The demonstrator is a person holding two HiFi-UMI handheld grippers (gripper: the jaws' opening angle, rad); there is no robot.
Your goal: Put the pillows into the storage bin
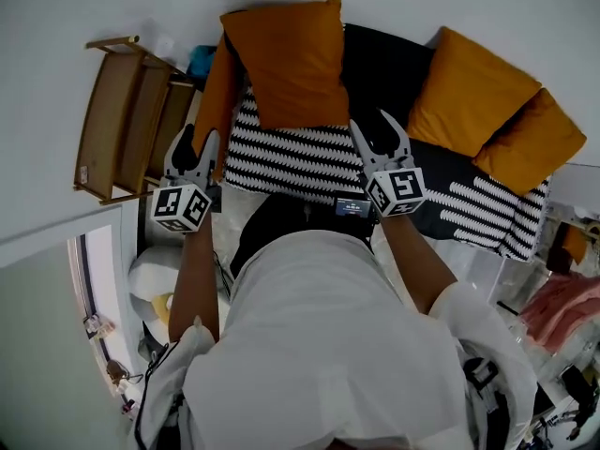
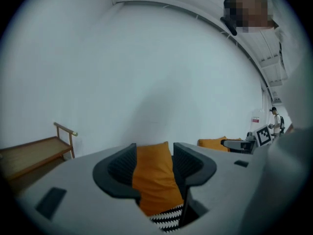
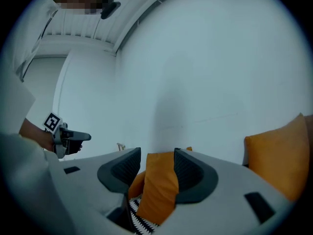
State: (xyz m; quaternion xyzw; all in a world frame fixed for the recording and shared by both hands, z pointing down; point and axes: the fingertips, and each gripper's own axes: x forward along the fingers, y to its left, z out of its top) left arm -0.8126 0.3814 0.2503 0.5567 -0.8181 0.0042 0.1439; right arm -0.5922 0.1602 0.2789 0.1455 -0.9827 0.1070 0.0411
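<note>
Pillow (image 1: pixel 286 59), orange, is leaning upright on the sofa (image 1: pixel 384 64), lying dead ahead between both grippers. Left gripper (image 1: pixel 197 148) and right gripper (image 1: pixel 377 134) are hovering beside its lower corners, equally near, jaws spread, pinching nothing.

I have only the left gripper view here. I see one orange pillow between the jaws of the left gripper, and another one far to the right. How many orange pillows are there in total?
Observer: Four in the head view: a middle pillow standing upright, a left pillow half behind it, and a third pillow and a fourth pillow at the right end.
Operator: Is the right gripper open?
Observer: Yes. The right gripper view shows the right gripper with its jaws apart and an orange pillow showing between them.
Operator: On what do the pillows stand?
Observer: On a black sofa.
</note>
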